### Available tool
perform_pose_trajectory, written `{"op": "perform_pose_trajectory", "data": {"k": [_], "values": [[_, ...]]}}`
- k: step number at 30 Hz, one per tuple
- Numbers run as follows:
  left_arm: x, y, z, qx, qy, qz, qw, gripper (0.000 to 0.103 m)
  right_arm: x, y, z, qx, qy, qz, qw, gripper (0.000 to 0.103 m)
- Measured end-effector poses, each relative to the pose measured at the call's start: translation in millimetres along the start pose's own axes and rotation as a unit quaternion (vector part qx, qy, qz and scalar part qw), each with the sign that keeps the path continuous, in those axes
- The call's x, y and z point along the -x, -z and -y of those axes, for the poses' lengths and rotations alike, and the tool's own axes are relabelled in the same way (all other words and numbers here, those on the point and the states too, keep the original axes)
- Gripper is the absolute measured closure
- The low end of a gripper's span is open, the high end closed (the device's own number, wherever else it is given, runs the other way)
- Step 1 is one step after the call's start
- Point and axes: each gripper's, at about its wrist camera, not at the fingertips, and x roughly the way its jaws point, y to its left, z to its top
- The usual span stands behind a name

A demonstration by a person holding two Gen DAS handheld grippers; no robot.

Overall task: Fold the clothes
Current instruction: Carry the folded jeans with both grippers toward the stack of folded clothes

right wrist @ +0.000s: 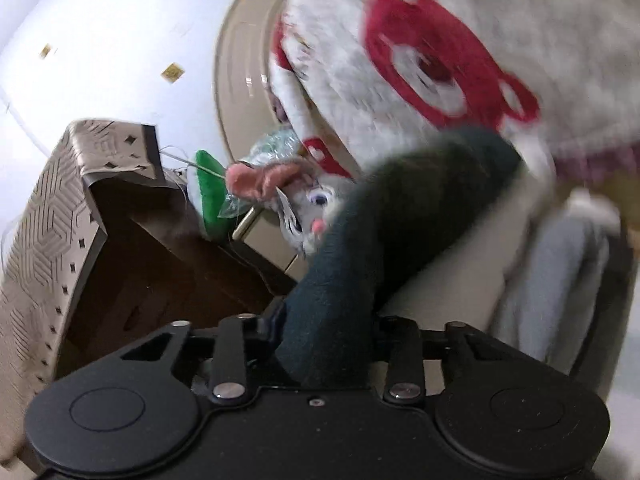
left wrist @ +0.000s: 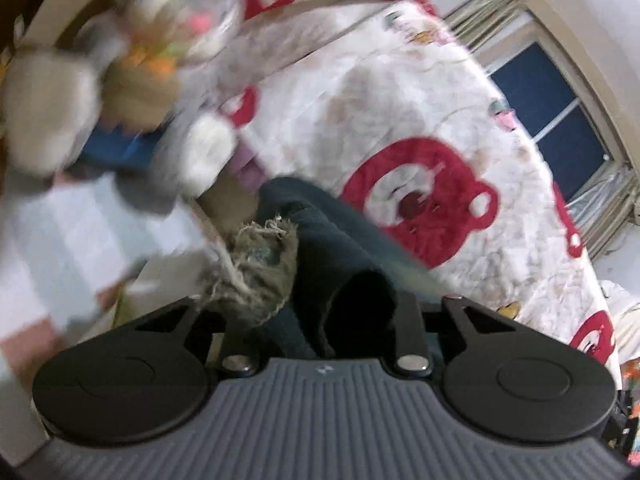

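Note:
A dark blue-green denim garment with a frayed pale hem bunches up right in front of the left wrist camera. My left gripper is shut on it; the cloth covers the fingertips. In the right wrist view the same dark garment runs as a thick roll from the bed down into my right gripper, which is shut on it. The cloth hides the fingertips there too. Both views are tilted and blurred.
A white blanket with red bear prints covers the bed behind the garment. A grey plush rabbit and pale folded cloth lie at left. A window is at right. A patterned open box stands at left, pale grey cloth at right.

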Motion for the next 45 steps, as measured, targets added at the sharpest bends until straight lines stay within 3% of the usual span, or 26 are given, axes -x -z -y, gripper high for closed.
{"op": "perform_pose_trajectory", "data": {"k": [2,4,6,9,10,12,14,16,18,21,25,28,30,31,33,35,36,39,42,45], "values": [[0.3,-17.5,21.7,-0.014,0.018,0.013,0.9996,0.078,6.6,-12.1,-20.0,0.041,-0.001,0.015,0.999,0.066],[-0.8,-33.4,50.2,-0.06,0.026,0.008,0.9978,0.078,21.7,-12.6,-28.2,0.055,-0.006,0.031,0.998,0.066],[-1.5,-35.3,66.1,-0.082,0.027,-0.011,0.9962,0.077,38.8,9.8,-19.6,0.028,0.012,0.042,0.999,0.066],[-11.5,-7.8,62.7,-0.099,-0.017,-0.049,0.9938,0.073,51.9,54.5,3.4,-0.026,0.05,0.04,0.998,0.065],[-17.8,0.9,55.8,-0.101,-0.047,-0.063,0.9918,0.072,52.6,70.6,16.0,-0.05,0.056,0.035,0.997,0.064],[-29.9,14.2,34.3,-0.073,-0.07,-0.093,0.9905,0.065,53.8,91.5,38.2,-0.107,0.027,0.04,0.993,0.063],[-26.4,13.9,19.2,-0.04,-0.048,-0.091,0.9938,0.065,54.2,99.4,49.6,-0.144,0.0,0.048,0.988,0.061],[-22.9,9.4,13.3,-0.03,-0.039,-0.087,0.995,0.065,55.8,96.3,47.1,-0.138,0.002,0.048,0.989,0.055],[-22.9,9.4,11.0,-0.03,-0.042,-0.082,0.9953,0.065,62.2,87.6,43.7,-0.128,0.014,0.043,0.991,0.039],[-23.1,10.7,9.7,-0.034,-0.044,-0.077,0.9954,0.065,79.3,76.6,48.2,-0.137,0.032,0.068,0.988,0.035],[-22.4,11.4,9.8,-0.041,-0.043,-0.07,0.9958,0.065,91.0,59.5,72.0,-0.183,0.041,0.106,0.976,0.032],[-21.9,12.0,9.8,-0.046,-0.043,-0.064,0.996,0.065,71.5,40.7,101.7,-0.233,0.041,0.112,0.965,0.028],[-21.6,12.4,9.8,-0.049,-0.042,-0.06,0.9961,0.065,49.9,25.9,122.6,-0.259,0.043,0.124,0.957,0.013],[-21.4,12.6,9.8,-0.051,-0.042,-0.058,0.9961,0.065,37.1,17.3,131.5,-0.273,0.03,0.119,0.954,0.015],[-21.0,13.0,9.9,-0.054,-0.041,-0.054,0.9962,0.065,15.8,-0.4,139.0,-0.29,-0.007,0.116,0.95,0.061],[-18.8,13.1,10.6,-0.063,-0.044,-0.044,0.9961,0.065,10.5,-28.3,108.5,-0.194,0.009,0.111,0.975,0.069],[-15.9,12.5,12.1,-0.071,-0.046,-0.031,0.9959,0.065,8.3,-41.1,85.2,-0.112,0.038,0.102,0.988,0.072],[-15.6,12.4,17.7,-0.099,-0.054,-0.012,0.9935,0.065,0.7,-51.5,55.5,0.033,0.093,0.087,0.991,0.074],[-23.1,16.0,21.6,-0.119,-0.079,-0.019,0.9896,0.065,-14.3,-42.0,90.4,0.007,0.154,0.06,0.986,0.066],[-25.3,16.5,22.6,-0.117,-0.082,-0.019,0.9896,0.065,-13.5,-36.1,107.7,-0.028,0.159,0.079,0.984,0.052]]}}
